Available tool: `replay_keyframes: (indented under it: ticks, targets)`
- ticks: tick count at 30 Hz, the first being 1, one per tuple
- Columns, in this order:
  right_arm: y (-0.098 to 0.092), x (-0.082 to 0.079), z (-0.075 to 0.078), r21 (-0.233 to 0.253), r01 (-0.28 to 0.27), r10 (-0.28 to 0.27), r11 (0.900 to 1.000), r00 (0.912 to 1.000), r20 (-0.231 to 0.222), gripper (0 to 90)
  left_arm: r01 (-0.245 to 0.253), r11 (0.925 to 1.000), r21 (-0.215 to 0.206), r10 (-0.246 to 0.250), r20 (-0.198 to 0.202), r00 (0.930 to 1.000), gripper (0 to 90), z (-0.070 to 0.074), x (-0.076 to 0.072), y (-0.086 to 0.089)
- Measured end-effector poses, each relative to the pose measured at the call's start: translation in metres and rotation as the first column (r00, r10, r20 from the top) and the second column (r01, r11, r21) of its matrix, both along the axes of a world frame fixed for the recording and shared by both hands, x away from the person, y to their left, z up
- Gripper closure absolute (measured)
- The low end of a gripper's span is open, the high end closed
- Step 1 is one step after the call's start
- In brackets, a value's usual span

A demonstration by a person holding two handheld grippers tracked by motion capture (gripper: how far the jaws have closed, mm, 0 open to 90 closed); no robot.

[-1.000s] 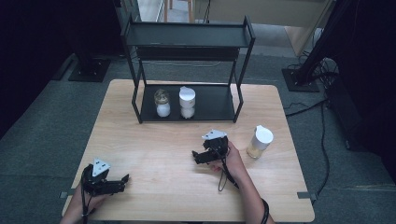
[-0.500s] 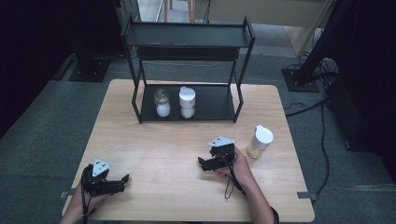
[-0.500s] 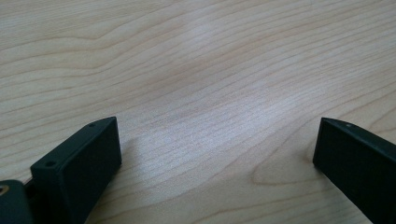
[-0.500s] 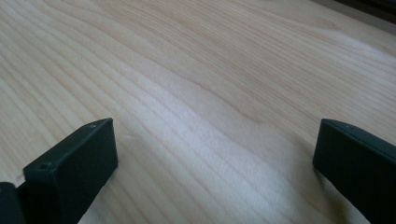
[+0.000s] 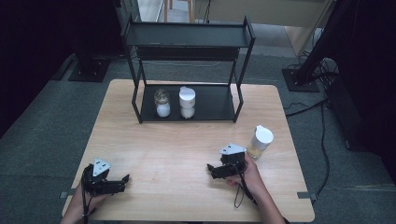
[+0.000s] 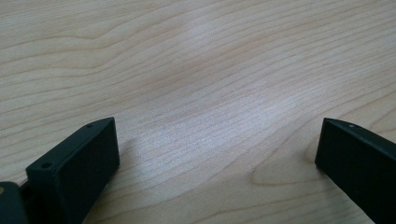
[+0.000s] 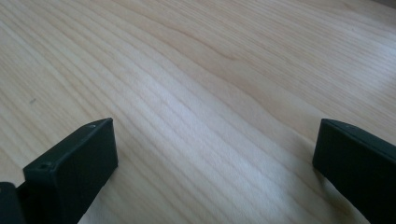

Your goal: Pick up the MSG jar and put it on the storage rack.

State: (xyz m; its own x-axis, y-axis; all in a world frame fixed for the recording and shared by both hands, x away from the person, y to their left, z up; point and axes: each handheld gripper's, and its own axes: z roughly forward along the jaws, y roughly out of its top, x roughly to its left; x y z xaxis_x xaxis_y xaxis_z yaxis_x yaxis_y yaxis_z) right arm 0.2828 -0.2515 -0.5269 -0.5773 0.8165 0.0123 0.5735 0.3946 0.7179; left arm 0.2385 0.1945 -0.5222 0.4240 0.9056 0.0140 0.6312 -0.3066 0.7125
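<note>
Right gripper: your hand lies low on the table, jaws wide apart, nothing held.
Jar: just behind this gripper, apart.
Left gripper: low, jaws spread, nothing held.

- The right gripper has drawn back toward the person, from beside the white-capped jar of yellowish powder to below it.
</note>
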Motion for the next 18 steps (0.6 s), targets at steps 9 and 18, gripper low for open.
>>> replay_keyframes:
  ticks: [9, 18]
  targets:
    - [-0.019, -0.017, 0.000, 0.000, 0.011, -0.011, 1.000, 0.9999, -0.001, 0.0, -0.001, 1.0000, 0.000, 0.001, 0.000, 1.0000, 0.0, 0.000, 0.000, 0.000]
    - [-0.032, -0.029, 0.000, 0.001, 0.019, -0.019, 1.000, 0.9998, -0.001, 0.0, -0.002, 1.0000, -0.001, 0.002, 0.000, 1.0000, 0.0, 0.000, 0.000, 0.000]
